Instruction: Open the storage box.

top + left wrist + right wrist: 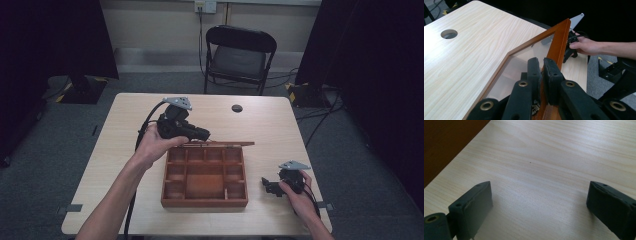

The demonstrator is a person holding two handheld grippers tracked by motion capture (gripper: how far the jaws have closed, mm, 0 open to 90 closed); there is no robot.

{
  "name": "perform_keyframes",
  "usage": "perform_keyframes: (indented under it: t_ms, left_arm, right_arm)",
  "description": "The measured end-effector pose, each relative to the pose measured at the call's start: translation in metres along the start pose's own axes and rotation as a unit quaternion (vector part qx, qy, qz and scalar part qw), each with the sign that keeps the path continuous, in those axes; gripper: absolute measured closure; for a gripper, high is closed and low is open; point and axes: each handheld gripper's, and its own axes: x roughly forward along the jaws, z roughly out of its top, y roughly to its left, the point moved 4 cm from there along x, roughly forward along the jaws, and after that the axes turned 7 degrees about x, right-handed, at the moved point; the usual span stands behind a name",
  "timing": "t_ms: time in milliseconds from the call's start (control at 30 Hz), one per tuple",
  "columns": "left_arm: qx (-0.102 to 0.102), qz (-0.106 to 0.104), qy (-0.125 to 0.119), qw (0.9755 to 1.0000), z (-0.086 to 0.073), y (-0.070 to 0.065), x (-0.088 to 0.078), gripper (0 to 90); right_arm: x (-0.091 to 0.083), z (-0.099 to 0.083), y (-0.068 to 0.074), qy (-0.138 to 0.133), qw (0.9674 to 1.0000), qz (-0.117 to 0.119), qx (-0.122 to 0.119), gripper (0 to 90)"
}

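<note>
Lid [560,42] of wooden box [205,177], raised at table [270,120] centre: stiff frame, fragile clear pane, my left gripper [542,68] clamps its rim; right gripper [539,200] gapes, empty.

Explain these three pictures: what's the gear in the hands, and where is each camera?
A person holds a black two-jaw gripper in each hand at a pale wooden table. The high view looks down from above; the other two cameras ride on the grippers. The left gripper is shut on the frame of the glass-paned wooden lid of a brown compartmented wooden box, holding it raised. The right gripper rests beside the box, jaws open, holding nothing.
</note>
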Motion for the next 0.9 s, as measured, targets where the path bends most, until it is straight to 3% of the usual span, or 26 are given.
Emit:
perform_keyframes:
  t_ms: [900]
  left_arm:
    - [0.002, 0.001, -0.002, 1.0, 0.0002, 0.0, 0.0004, 84.3]
  right_arm:
    - [0.0, 0.0, 0.0, 0.0, 1.0, 0.0, 0.0, 5.9]
